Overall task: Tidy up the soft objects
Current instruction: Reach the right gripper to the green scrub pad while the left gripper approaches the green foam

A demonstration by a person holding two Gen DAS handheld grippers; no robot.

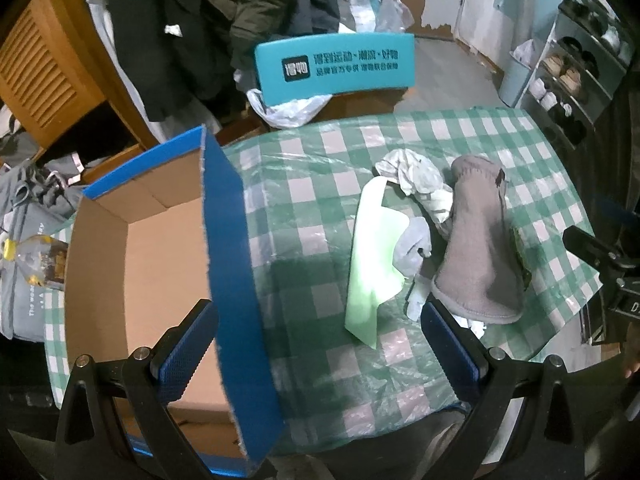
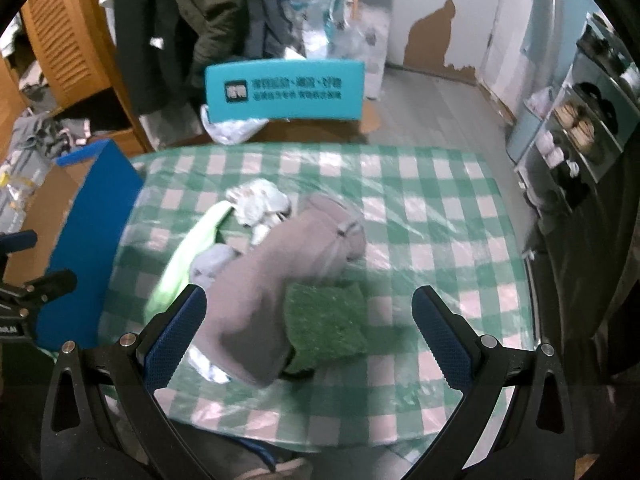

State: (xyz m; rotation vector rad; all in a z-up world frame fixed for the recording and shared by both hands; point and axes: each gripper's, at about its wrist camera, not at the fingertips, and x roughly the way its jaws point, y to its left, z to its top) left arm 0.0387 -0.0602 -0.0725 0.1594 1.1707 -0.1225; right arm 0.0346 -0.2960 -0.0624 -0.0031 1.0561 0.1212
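We are holding the left gripper [image 1: 316, 344] with jaws spread wide, straddling the blue flap of the open cardboard box [image 1: 132, 264] standing at the table's left edge. We are holding the right gripper [image 2: 308, 332] equally wide apart, gripping nothing, over the grey fleece piece [image 2: 264, 292] and the green sponge [image 2: 326, 322] touching it. The soft pile is lying mid-table on the checked tablecloth [image 1: 312, 168]: a light green sheet [image 1: 370, 264], a crumpled white cloth [image 1: 416, 178], and a pale grey sock [image 1: 414, 244] between them.
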